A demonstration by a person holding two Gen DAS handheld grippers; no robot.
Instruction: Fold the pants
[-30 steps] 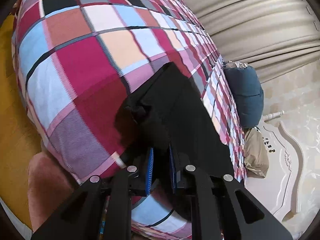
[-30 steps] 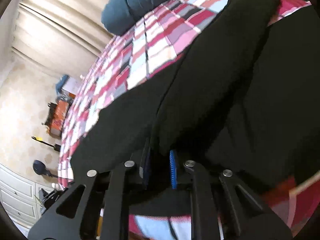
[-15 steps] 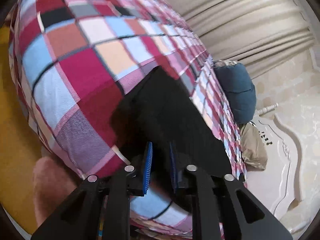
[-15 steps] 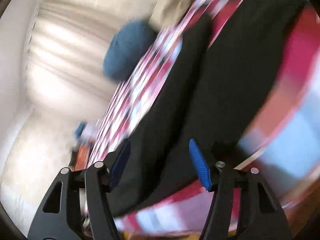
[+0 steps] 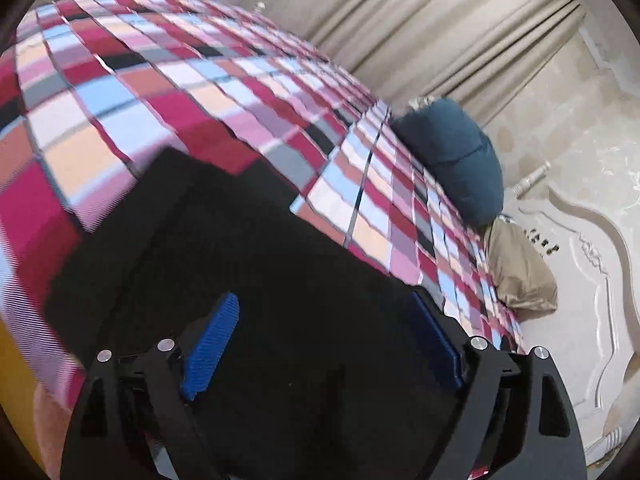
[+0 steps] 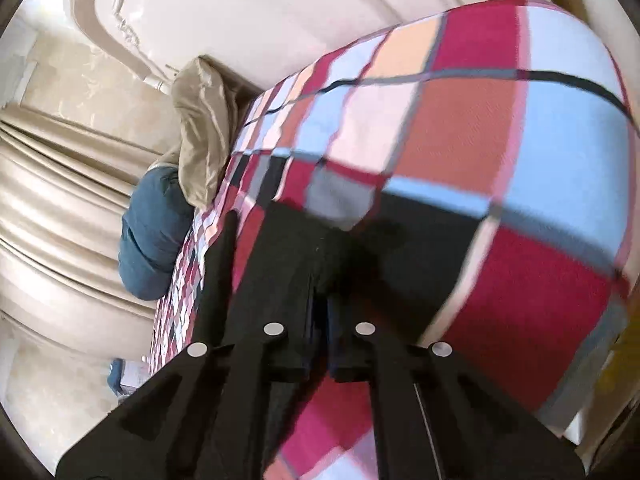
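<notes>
Black pants (image 5: 240,248) lie on a plaid bedspread (image 5: 200,92). In the left wrist view my left gripper (image 5: 324,316) is open, its blue pads (image 5: 212,340) spread wide just above the black cloth, holding nothing. In the right wrist view my right gripper (image 6: 320,300) has its jaws nearly together at an edge of the black pants (image 6: 304,248); the pads are dark and whether cloth is pinched between them is unclear.
A blue pillow (image 5: 456,160) and a tan pillow (image 5: 520,268) lie at the head of the bed by a white carved headboard (image 5: 592,264). Beige curtains (image 5: 420,28) hang behind. Wooden floor (image 5: 16,376) shows at the bed's edge.
My left gripper was shut on the pants and is now open over them. My right gripper opened half a second ago, swung to another part of the pants, and its jaws have closed again.
</notes>
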